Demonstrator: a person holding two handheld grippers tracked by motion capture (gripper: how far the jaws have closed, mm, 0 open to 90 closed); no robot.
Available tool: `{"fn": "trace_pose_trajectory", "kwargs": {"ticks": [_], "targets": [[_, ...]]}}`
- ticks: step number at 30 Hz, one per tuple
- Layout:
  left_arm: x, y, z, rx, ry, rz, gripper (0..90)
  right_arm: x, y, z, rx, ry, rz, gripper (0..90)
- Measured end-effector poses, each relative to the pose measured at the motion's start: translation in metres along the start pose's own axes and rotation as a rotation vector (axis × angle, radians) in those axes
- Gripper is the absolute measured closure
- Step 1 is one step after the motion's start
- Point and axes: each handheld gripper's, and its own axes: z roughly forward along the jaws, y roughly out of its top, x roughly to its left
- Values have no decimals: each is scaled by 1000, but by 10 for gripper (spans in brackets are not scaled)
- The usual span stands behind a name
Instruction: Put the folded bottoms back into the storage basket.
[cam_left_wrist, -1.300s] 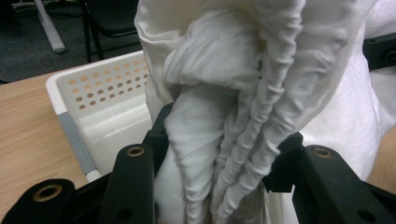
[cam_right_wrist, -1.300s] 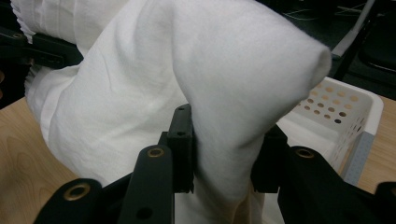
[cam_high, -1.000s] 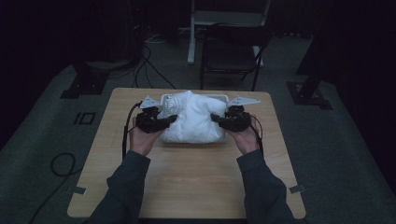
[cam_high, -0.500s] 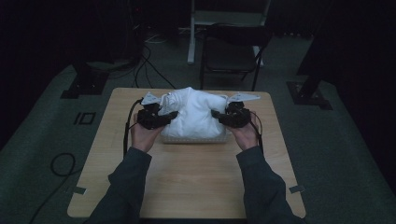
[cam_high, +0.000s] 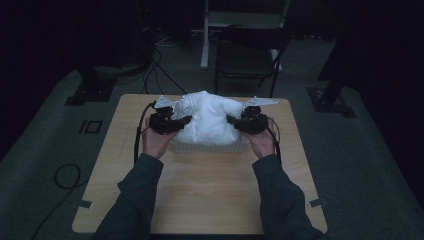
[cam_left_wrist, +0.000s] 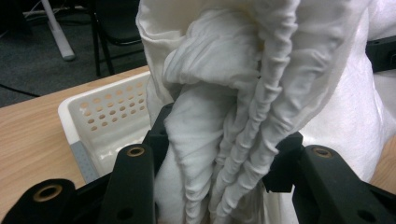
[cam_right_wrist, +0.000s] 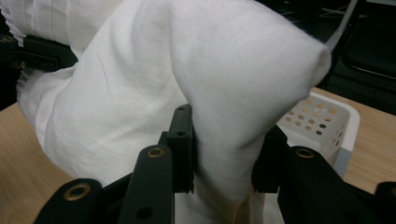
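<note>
Item: crumpled white cloth bundle (cam_high: 207, 117), soft woven fabric, bunched into a mound over a white perforated plastic basket (cam_high: 210, 146) on the light wooden table (cam_high: 210, 195).

Location: I see the cloth heaped above the basket at the far middle of the table, its bulk standing well over the rim. In the left gripper view the basket (cam_left_wrist: 100, 116) shows beside and below the fabric; part of the cloth seems to hang inside it, though I cannot tell how much.

Progress, as I judge it: the work in hand appears to be moving this cloth at the basket, either lifting it out or settling it in; I cannot say which. Both holds are made. Left to do: carry the bundle clear or press it down, then release.

Left gripper (cam_high: 168, 121): fingers clamped on a pleated, gathered fold of the cloth (cam_left_wrist: 233, 140), which runs upright between them and fills the gap.

Right gripper (cam_high: 246, 121): fingers clamped on a smooth, thick fold of the cloth (cam_right_wrist: 224, 93), which rises between them and drapes away to a blunt corner.

Relation: the two grippers sit at opposite sides of the mound, level with each other, the cloth spanning between them.
</note>
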Motion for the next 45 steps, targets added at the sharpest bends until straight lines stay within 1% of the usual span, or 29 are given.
{"fn": "trace_pose_trajectory", "kwargs": {"ticks": [10, 20, 27, 34, 45], "targets": [[2, 5, 6, 2, 13, -3, 560, -4, 4, 4, 4, -17, 0, 668], [6, 8, 12, 4, 31, -9, 564, -7, 6, 13, 9, -33, 6, 668], [11, 7, 21, 13, 33, -27, 568, -11, 6, 19, 21, -42, 15, 669], [13, 6, 26, 12, 37, -38, 571, -14, 6, 23, 26, -49, 22, 668], [17, 6, 34, 4, 58, -70, 585, -17, 9, 33, 32, -71, 22, 669]]}}
